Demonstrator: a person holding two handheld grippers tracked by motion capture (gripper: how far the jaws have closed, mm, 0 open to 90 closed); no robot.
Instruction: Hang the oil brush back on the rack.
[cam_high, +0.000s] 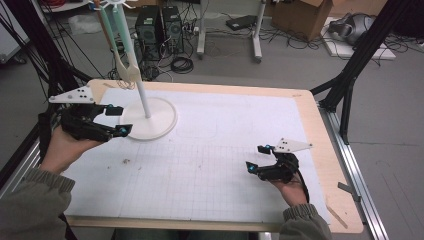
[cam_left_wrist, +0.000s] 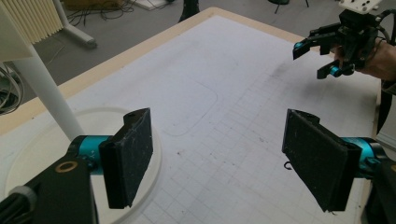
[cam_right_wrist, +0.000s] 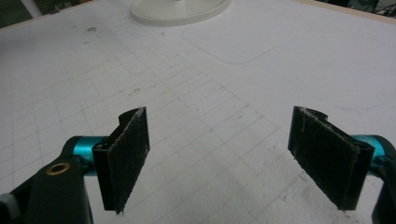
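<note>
Though near the stand (cam_high: 148, 117), empty jaws.

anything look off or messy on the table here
Nothing stands out. The white stand sits upright on the gridded mat, which shows only faint smudges; the left gripper and right gripper are open and empty.

High view overlooks table (cam_high: 300, 107); both gripper views skim it closely

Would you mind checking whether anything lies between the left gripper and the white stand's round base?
Nothing visible does. The left gripper is open at the edge of the round base, with bare mat between its jaws.
</note>
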